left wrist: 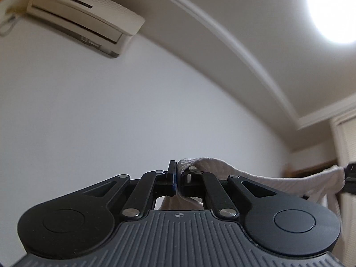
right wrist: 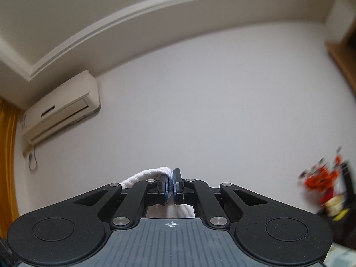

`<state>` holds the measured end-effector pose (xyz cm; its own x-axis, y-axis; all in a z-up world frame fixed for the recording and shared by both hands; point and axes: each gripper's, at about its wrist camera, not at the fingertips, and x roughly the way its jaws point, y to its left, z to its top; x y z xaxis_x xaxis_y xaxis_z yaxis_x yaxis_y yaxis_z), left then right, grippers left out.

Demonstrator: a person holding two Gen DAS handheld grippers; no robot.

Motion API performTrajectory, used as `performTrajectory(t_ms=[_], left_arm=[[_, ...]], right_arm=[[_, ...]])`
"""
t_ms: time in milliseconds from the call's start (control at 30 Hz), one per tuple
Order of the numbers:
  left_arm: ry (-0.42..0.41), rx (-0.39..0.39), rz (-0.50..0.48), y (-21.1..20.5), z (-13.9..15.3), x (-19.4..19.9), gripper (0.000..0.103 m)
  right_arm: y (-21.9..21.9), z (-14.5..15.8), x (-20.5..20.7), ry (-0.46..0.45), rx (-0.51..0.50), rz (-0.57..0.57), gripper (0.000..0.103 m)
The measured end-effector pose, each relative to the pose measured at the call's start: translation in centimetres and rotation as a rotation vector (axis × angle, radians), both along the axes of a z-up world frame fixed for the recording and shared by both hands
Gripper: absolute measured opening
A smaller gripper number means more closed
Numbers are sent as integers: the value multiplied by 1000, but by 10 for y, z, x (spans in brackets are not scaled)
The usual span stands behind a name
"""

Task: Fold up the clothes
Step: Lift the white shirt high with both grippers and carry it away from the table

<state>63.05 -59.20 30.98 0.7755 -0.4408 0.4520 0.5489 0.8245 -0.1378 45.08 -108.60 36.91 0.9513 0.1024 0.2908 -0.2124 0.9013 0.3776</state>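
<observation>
The left black two-finger gripper (left wrist: 177, 178) clamped one edge of the white ribbed knit garment (left wrist: 222, 171), which stretched toward three o'clock. The right black gripper (right wrist: 170, 185) pinched another edge, cloth trailing toward nine o'clock.

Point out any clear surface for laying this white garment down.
None shows. Both views face the wall and ceiling. The white garment hangs between left tongs and right tongs. Clutter crowds the lower right.

White ribbed garment (left wrist: 262, 178) hangs stretched in the air, its edge sagging.
</observation>
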Motion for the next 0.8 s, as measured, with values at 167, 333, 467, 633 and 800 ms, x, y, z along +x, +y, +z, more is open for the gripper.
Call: performTrajectory(t_ms=[167, 333, 467, 633, 800], left_arm=[[28, -25, 174, -48, 30, 70, 4], [-74, -34, 430, -109, 68, 126, 4], [-161, -14, 542, -149, 87, 142, 4], [-151, 2, 493, -186, 66, 143, 4], [-217, -31, 476, -214, -23, 104, 5]], right_arm=[[-37, 33, 132, 17, 19, 82, 4], [-85, 86, 248, -20, -5, 142, 4], [-118, 113, 299, -87, -49, 183, 4], [-149, 91, 314, -138, -59, 256, 4], [-180, 8, 292, -147, -97, 217, 4]])
